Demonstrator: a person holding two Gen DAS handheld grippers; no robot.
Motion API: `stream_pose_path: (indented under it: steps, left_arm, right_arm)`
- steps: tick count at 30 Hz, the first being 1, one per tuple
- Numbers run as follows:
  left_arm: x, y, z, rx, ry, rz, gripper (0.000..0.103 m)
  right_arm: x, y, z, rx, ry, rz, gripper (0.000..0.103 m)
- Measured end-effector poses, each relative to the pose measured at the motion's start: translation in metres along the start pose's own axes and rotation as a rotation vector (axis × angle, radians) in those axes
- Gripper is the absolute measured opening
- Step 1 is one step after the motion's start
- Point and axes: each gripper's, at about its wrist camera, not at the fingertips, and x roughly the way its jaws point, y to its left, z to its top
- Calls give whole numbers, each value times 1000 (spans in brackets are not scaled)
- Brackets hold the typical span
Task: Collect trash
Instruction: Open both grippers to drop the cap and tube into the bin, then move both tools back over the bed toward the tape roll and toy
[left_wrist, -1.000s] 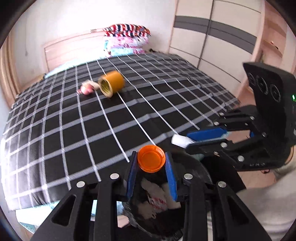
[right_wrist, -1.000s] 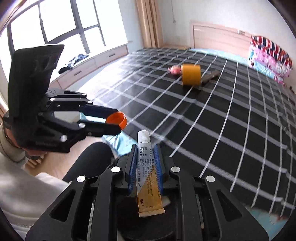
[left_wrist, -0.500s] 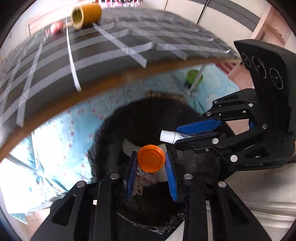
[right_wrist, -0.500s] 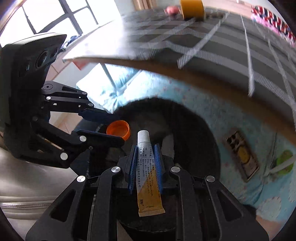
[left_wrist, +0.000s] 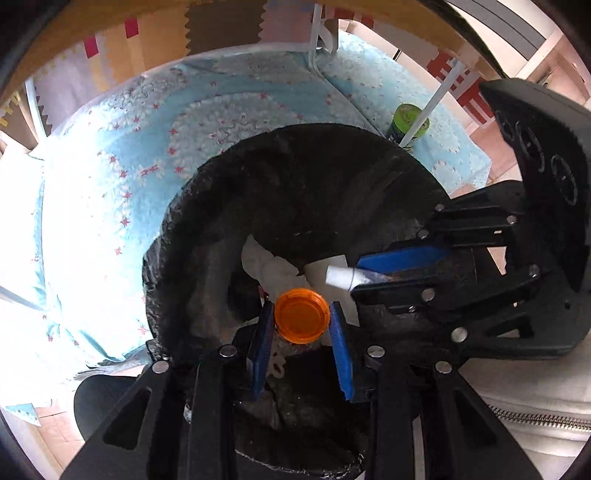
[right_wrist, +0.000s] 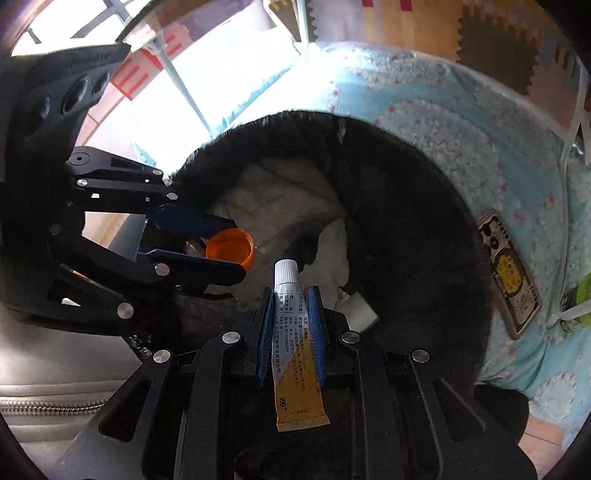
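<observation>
My left gripper (left_wrist: 301, 317) is shut on an orange bottle cap (left_wrist: 301, 315) and holds it over the open mouth of a black trash bag (left_wrist: 280, 177). My right gripper (right_wrist: 291, 299) is shut on a white and yellow ointment tube (right_wrist: 295, 339), also over the bag (right_wrist: 413, 221). In the left wrist view the right gripper (left_wrist: 373, 271) comes in from the right with the tube's white cap (left_wrist: 338, 276) showing. In the right wrist view the left gripper (right_wrist: 221, 243) comes in from the left with the orange cap (right_wrist: 229, 246). White crumpled paper (left_wrist: 269, 264) lies inside the bag.
A light blue patterned blanket (left_wrist: 110, 184) hangs behind the bag. A green can (left_wrist: 408, 123) stands on the floor at the far right. A flat rectangular case (right_wrist: 509, 273) lies on the blanket right of the bag. Puzzle floor mats (right_wrist: 480, 33) lie beyond.
Both grippers have tipped down from the bed top and moved over the bag mouth. The bed with the yellow tape roll has left the view. Both grips are unchanged.
</observation>
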Motion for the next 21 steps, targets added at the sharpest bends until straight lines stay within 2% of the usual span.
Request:
stream_pose_path:
  steps: [7,8,10,12,21]
  left_arm:
    - [8,-1,2,21,22,1,30]
    - [10,-3,3,33,34,2,33]
    - [15,-10,3,56,54,-7,45]
    - [16,-15,3,65,54,-9,49]
    - [-2,-12,4,34,5,1,50]
  right_arm:
    - [9,-7,1,13,25,7,19]
    - [9,-7,1,17,24,8,21]
    - [9,-9,2,29,22,3,29]
    - [7,-11,2,32,13,-6,30]
    - [-8,-13,0,47,-32,-14,30]
